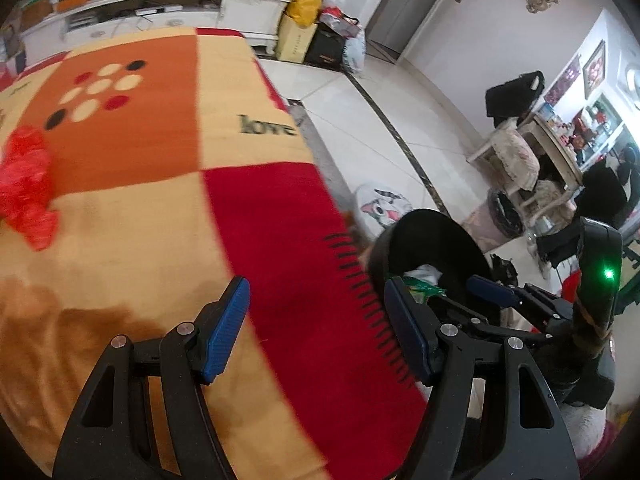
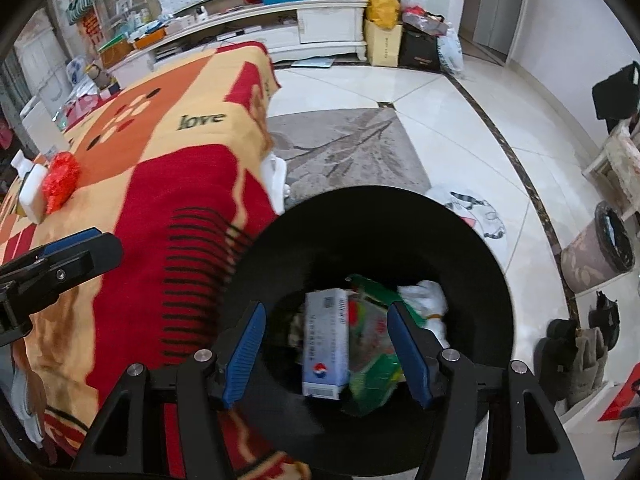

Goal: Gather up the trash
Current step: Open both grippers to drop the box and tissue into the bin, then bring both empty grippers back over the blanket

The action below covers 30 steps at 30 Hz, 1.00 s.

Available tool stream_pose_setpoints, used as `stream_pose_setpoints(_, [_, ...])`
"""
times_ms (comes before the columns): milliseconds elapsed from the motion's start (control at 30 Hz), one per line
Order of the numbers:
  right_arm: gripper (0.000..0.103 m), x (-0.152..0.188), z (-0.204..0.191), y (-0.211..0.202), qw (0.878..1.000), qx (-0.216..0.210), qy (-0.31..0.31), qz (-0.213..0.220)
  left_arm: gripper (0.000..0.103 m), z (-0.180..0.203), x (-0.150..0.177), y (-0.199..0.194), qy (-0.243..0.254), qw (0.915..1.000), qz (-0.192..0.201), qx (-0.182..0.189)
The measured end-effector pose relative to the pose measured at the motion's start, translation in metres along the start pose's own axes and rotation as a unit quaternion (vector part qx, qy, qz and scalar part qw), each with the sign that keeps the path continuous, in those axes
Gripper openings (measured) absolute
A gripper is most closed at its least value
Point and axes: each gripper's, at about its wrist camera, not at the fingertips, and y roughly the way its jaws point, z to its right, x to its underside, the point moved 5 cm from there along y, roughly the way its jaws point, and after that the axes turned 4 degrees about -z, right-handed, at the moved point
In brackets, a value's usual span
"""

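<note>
A black trash bin [image 2: 280,248] stands on the floor beside the blanket-covered table [image 2: 168,184]. Inside it lie a white and blue carton [image 2: 326,344], a green wrapper [image 2: 376,376] and white crumpled paper [image 2: 424,300]. My right gripper [image 2: 326,348] is open and empty above the bin's mouth. My left gripper [image 1: 316,328] is open and empty over the table's red corner, next to the bin [image 1: 436,236]. A crumpled red plastic bag [image 1: 26,188] lies on the table at the left; it also shows in the right wrist view [image 2: 60,180], beside a white bottle [image 2: 30,188].
A patterned blanket with the word "love" [image 1: 268,126] covers the table. A white TV cabinet [image 2: 280,28] and bags [image 2: 384,32] stand at the far wall. A second bin [image 2: 612,240], shoes [image 2: 576,344] and a cat-print bag [image 2: 476,208] are on the tiled floor.
</note>
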Motion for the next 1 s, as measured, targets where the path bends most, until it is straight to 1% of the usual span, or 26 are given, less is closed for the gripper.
stream_pose_setpoints(100, [0.062,-0.003,-0.015,0.000,1.000,-0.009,-0.002,0.002,0.069,-0.016,0.002,-0.014,-0.005,0.9999,0.009,-0.008])
stream_pose_setpoints(200, [0.064,-0.007,-0.032,0.000,1.000,-0.019,-0.007,0.006,0.069,-0.036,0.005,-0.030,-0.007,0.9994,0.024,-0.024])
stream_pose_setpoints(333, [0.065,-0.014,-0.056,-0.003,0.999,-0.032,-0.014,0.013,0.069,-0.065,0.011,-0.051,-0.023,0.9984,0.036,-0.038])
stream_pose_setpoints(467, [0.067,-0.022,-0.087,-0.008,0.998,-0.048,-0.026,0.022,0.069,-0.090,0.016,-0.068,-0.034,0.9967,0.049,-0.056])
stream_pose_setpoints(733, [0.068,-0.034,-0.147,-0.014,0.995,-0.076,-0.058,0.031,0.069,-0.135,0.024,-0.100,-0.062,0.9928,0.070,-0.074])
stream_pose_setpoints(1000, [0.069,-0.043,-0.197,-0.019,0.990,-0.103,-0.085,0.038,0.069,-0.182,0.037,-0.130,-0.092,0.9880,0.084,-0.090])
